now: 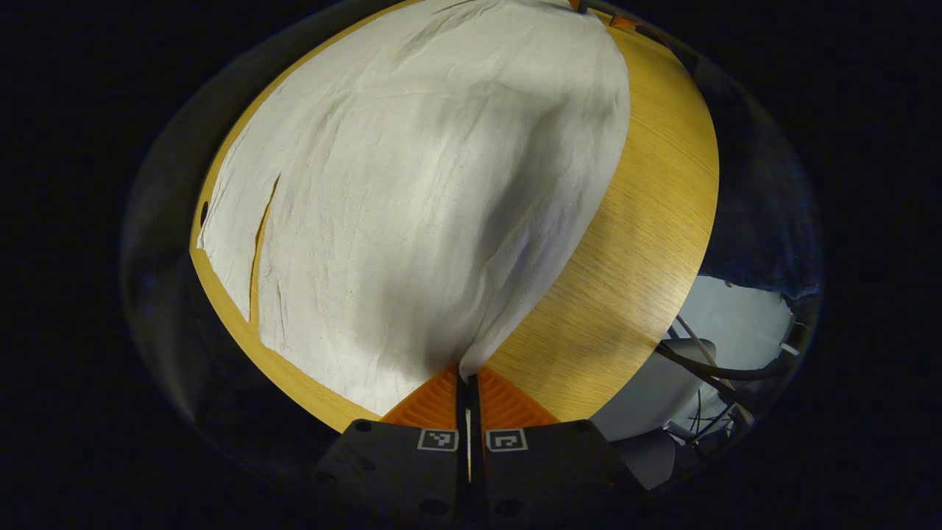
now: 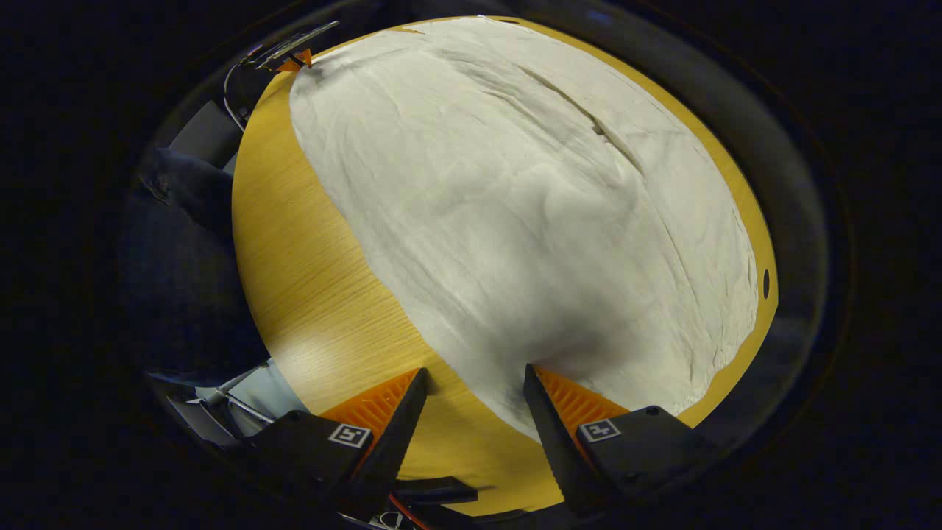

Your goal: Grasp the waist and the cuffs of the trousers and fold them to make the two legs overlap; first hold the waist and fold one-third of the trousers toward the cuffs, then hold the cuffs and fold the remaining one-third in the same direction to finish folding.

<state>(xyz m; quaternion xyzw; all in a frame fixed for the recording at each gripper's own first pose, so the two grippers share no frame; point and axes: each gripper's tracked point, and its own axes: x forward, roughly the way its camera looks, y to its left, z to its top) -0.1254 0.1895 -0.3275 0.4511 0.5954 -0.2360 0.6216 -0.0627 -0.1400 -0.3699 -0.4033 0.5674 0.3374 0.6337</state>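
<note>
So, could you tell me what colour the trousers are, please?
The trousers are plain off-white, no pattern; the right gripper view shows them best.

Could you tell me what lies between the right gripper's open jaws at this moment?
In the right gripper view, the right gripper has bare wooden table and the near edge of the white trousers between its jaws; they are not closed on the cloth.

Both views look down steeply from close above opposite near corners of the surface (image 1: pixel 633 243), sharing the pale trousers (image 1: pixel 412 191) spread across it.
</note>
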